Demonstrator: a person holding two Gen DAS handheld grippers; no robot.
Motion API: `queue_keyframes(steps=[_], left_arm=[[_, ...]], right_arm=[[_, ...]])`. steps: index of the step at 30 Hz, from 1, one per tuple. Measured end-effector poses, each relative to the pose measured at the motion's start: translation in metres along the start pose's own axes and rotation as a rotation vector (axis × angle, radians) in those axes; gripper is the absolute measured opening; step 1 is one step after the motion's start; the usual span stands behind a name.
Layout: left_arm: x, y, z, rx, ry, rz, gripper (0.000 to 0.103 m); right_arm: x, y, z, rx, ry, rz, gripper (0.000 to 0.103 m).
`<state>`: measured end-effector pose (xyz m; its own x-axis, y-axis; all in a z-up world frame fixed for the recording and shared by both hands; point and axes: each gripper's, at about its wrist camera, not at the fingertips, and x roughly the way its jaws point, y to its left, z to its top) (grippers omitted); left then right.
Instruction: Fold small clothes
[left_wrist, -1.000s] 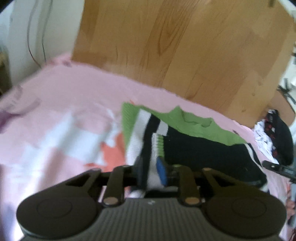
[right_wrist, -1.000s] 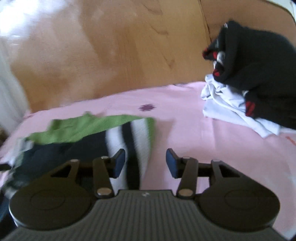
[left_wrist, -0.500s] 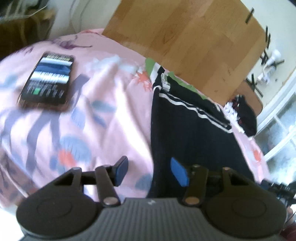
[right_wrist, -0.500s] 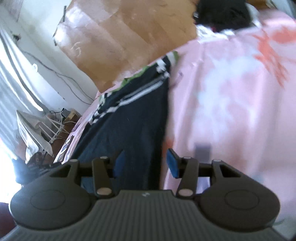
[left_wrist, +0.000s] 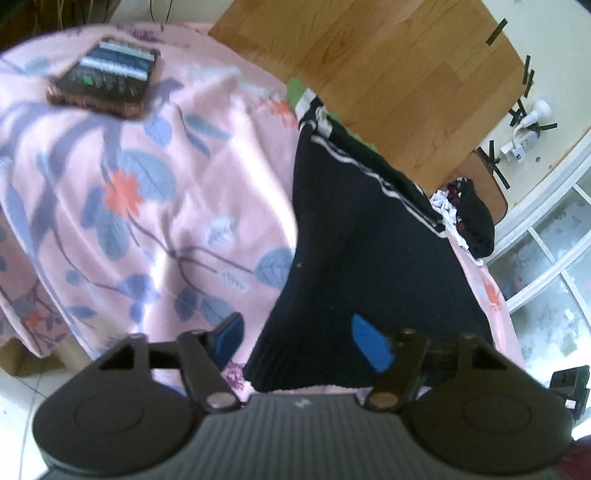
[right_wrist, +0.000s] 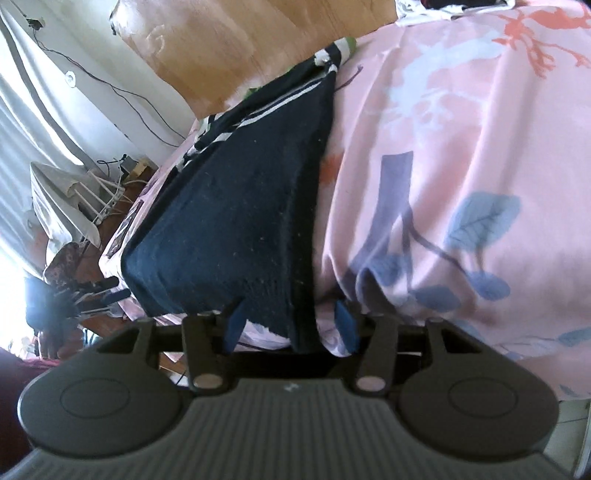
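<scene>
While the dark knit garment (left_wrist: 373, 236) lies stretched across the pink floral sheet (left_wrist: 155, 206) mid-frame, the left gripper (left_wrist: 299, 341) and right gripper (right_wrist: 290, 323), jaws just opened wider, straddle its near hem corners without pinching.

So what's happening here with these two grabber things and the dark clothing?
A person is folding a dark striped garment on a pink flowered bedsheet. The left gripper and right gripper sit at its near edge, one at each corner. Both have just been opening, so the cloth lies between the jaws unpinched. A phone lies nearby.
</scene>
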<state>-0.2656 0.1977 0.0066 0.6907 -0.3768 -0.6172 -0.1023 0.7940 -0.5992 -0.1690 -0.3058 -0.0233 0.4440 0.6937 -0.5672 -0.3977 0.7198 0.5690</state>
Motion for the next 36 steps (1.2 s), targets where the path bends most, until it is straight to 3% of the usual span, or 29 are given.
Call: queue_keyframes(steps=[1,2,3,4,6,10,15,17,19,20,21,22,23,24,25,29,34,35,36], left_arm=[[0.007,0.001,0.0,-0.01,0.015,-0.004,0.075],[0.014,0.001,-0.001,-0.017,0.037,-0.009,0.065],[0.02,0.0,-0.002,-0.015,0.067,-0.013,0.049],[0.024,-0.003,-0.002,-0.006,0.104,-0.015,0.008],[0.02,-0.01,-0.004,0.032,0.134,-0.015,0.009],[-0.016,-0.022,-0.001,0.031,0.103,-0.141,0.008],[-0.035,-0.029,0.044,-0.047,-0.039,-0.278,0.009],[-0.023,-0.031,0.075,-0.09,-0.073,-0.297,0.009],[-0.001,-0.036,0.111,-0.111,-0.111,-0.269,0.009],[0.013,-0.04,0.127,-0.123,-0.141,-0.24,0.012],[0.03,-0.044,0.144,-0.129,-0.171,-0.195,0.013],[0.043,-0.047,0.155,-0.119,-0.179,-0.155,0.017],[0.06,-0.051,0.166,-0.107,-0.17,-0.076,0.022],[0.069,-0.052,0.171,-0.114,-0.152,-0.008,0.024],[0.072,-0.05,0.173,-0.114,-0.134,0.019,0.028],[0.06,-0.04,0.156,-0.074,-0.152,0.02,0.053],[0.071,-0.031,0.151,-0.073,-0.108,0.029,0.052],[0.078,-0.031,0.154,-0.068,-0.099,0.045,0.051],[0.085,-0.033,0.156,-0.065,-0.092,0.051,0.051]], right_arm=[[0.006,0.001,0.001,-0.005,0.007,0.009,0.06],[0.012,0.002,0.003,-0.014,0.017,0.012,0.06],[0.017,0.005,0.003,-0.025,0.032,0.014,0.059],[0.02,0.007,0.003,-0.036,0.048,0.028,0.041],[0.016,0.012,-0.001,-0.066,0.081,0.071,0.011],[-0.012,0.02,0.004,-0.11,0.051,0.17,0.011],[-0.025,0.024,0.055,-0.098,-0.111,0.285,0.011],[-0.015,0.023,0.089,-0.083,-0.172,0.294,0.011],[0.0,0.021,0.126,-0.072,-0.229,0.283,0.011],[0.012,0.018,0.146,-0.055,-0.267,0.238,0.011],[0.026,0.014,0.164,-0.023,-0.297,0.168,0.014],[0.04,0.009,0.179,0.003,-0.314,0.087,0.03],[0.054,0.004,0.192,0.008,-0.303,-0.006,0.048],[0.064,0.0,0.199,0.018,-0.281,-0.084,0.08],[0.066,-0.007,0.2,0.039,-0.28,-0.121,0.081],[0.044,-0.026,0.17,0.068,-0.337,-0.047,0.081],[0.066,-0.018,0.157,0.04,-0.282,-0.09,0.079],[0.071,-0.013,0.157,0.007,-0.278,-0.107,0.077],[0.076,-0.007,0.157,-0.024,-0.276,-0.119,0.067]])
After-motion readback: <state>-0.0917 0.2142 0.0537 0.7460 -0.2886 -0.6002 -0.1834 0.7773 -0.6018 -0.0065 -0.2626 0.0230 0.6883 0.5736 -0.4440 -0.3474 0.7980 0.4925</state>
